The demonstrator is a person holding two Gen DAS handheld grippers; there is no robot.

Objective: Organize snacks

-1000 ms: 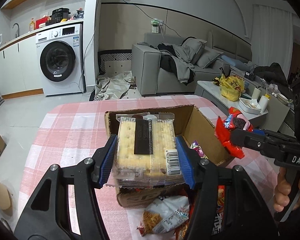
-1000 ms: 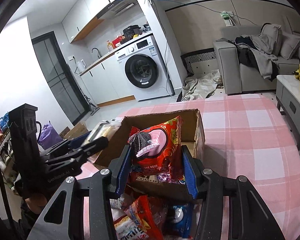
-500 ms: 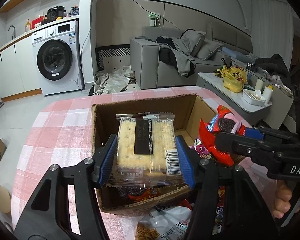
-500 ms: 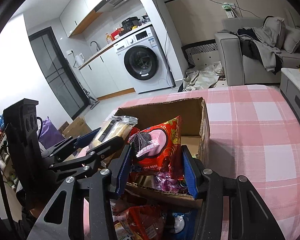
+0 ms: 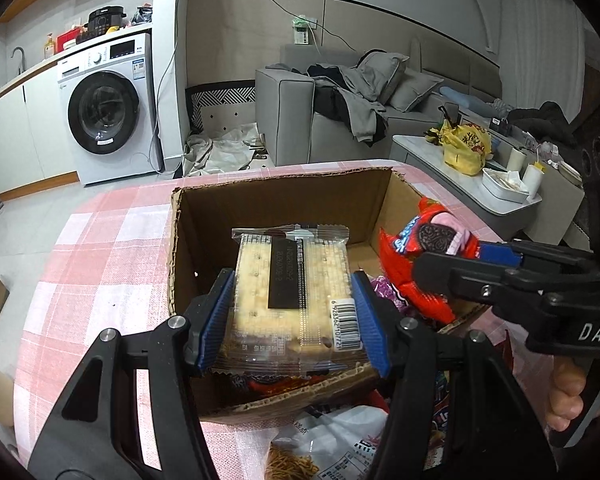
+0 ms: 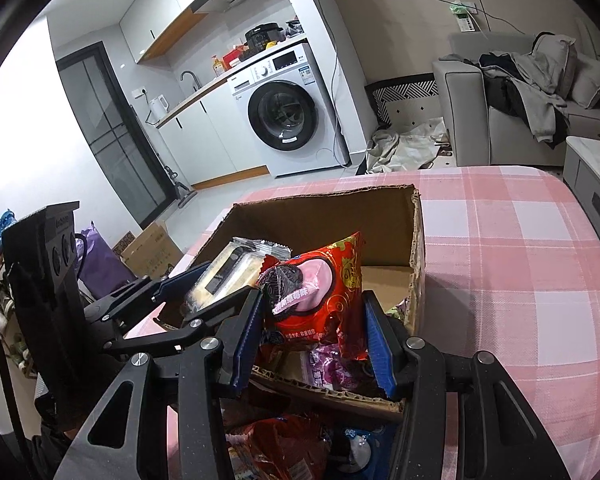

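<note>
An open cardboard box (image 5: 284, 196) (image 6: 328, 216) stands on the pink checked tablecloth (image 5: 100, 248). My left gripper (image 5: 294, 312) is shut on a clear pack of pale crackers (image 5: 292, 284), held over the box's near left part. My right gripper (image 6: 314, 328) is shut on a red cookie packet (image 6: 320, 288) with a dark sandwich cookie printed on it, held over the box's near right side. In the left wrist view that red cookie packet (image 5: 420, 256) and the right gripper come in from the right. A purple wrapper (image 6: 332, 364) lies inside the box.
Loose snack bags lie in front of the box: a white bag of thin sticks (image 5: 324, 448) and red packets (image 6: 276, 448). Past the table are a washing machine (image 5: 104, 108), a grey sofa (image 5: 340, 100) and a low white table (image 5: 480, 184) with a yellow bag.
Both grippers have moved forward and down with their packets, from in front of the box to over its opening. The box looks larger and closer in both views.
</note>
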